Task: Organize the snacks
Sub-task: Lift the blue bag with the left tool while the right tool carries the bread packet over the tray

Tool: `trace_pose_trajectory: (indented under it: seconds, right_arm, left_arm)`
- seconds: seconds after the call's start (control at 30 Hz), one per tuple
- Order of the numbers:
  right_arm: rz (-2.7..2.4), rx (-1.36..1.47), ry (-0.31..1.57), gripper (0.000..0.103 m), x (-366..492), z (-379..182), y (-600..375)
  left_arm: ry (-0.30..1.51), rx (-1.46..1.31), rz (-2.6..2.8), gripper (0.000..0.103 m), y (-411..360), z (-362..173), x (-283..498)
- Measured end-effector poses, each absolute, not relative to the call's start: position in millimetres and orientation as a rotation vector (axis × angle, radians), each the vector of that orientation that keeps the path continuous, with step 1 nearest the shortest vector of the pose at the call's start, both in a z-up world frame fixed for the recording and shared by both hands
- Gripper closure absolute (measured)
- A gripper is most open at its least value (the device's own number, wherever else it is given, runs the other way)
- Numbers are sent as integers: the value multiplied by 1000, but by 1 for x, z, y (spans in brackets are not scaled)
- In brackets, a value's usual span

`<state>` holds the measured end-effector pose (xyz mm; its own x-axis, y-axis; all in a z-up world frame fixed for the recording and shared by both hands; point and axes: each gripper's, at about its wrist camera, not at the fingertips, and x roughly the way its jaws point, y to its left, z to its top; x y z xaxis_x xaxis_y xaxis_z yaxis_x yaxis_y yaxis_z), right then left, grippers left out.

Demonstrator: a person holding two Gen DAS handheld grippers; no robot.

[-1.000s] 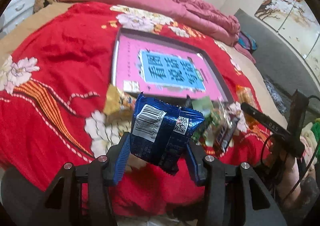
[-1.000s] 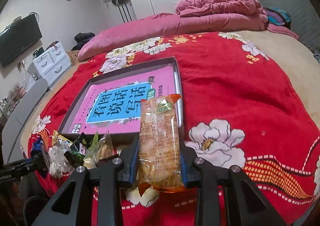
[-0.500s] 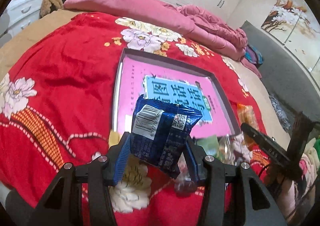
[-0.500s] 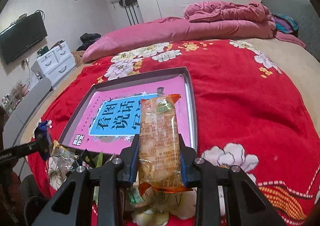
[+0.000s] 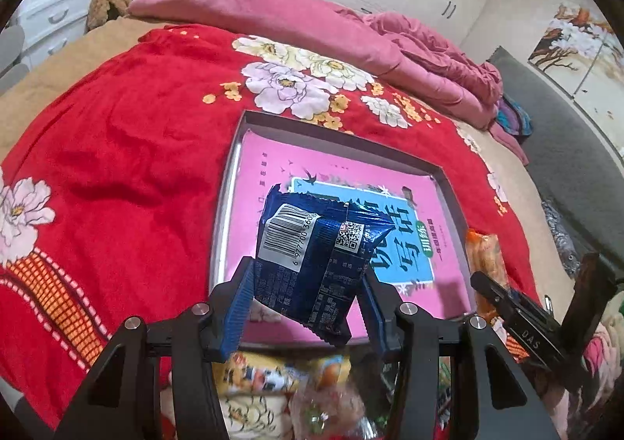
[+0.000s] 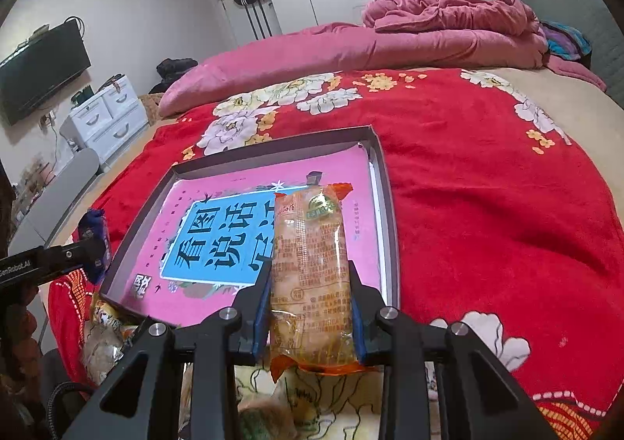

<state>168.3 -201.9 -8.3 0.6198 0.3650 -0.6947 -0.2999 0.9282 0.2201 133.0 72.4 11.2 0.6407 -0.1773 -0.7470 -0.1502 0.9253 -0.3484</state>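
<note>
A: Red plush blanket (image 5: 128, 151), printed with pale peonies, is covering the bed; which item is lying farthest left?

B: Left gripper (image 5: 304, 295), clamped on a blue foil packet (image 5: 312, 260). Its blue ribbed fingers (image 5: 238, 307) are pressing the packet's two sides, and the crinkled, glossy packet is standing tilted, barcode label facing the camera, crimped top edge pointing away.

A: Where is the packet sitting relative to its likely destination?

B: It is hanging over the near left part of the shallow box (image 5: 228, 206), a dark-walled rectangular tray whose floor is lined with a smooth pink printed sheet (image 5: 265, 167). The tray is lying straight ahead of and below both grippers, its long axis running away from them, so lowering looks like the move each needs.

A: And further right?

B: Right gripper (image 6: 310, 307), closed on a long clear-and-orange snack bag (image 6: 312, 264). The bag is standing upright between the fingers, its long axis pointing away along the gripper, its orange crimped top over the tray's right half, near the right wall (image 6: 390, 229). The film looks thin and slippery, the contents lumpy.

A: Which hand is nearer the tray?

B: Both are holding their loads above its near edge; neither is clearly nearer. Loose wrapped snacks (image 6: 109, 327) are lying on the blanket just short of that edge, under the grippers.
</note>
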Motion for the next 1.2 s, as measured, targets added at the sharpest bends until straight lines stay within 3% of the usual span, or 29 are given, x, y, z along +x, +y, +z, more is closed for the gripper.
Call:
trace_pose_trajectory:
  seconds: [1.2]
  right_arm:
    - [388, 40, 903, 69, 194, -34, -195]
  left_arm:
    - [1044, -181, 33, 50, 32, -25, 174]
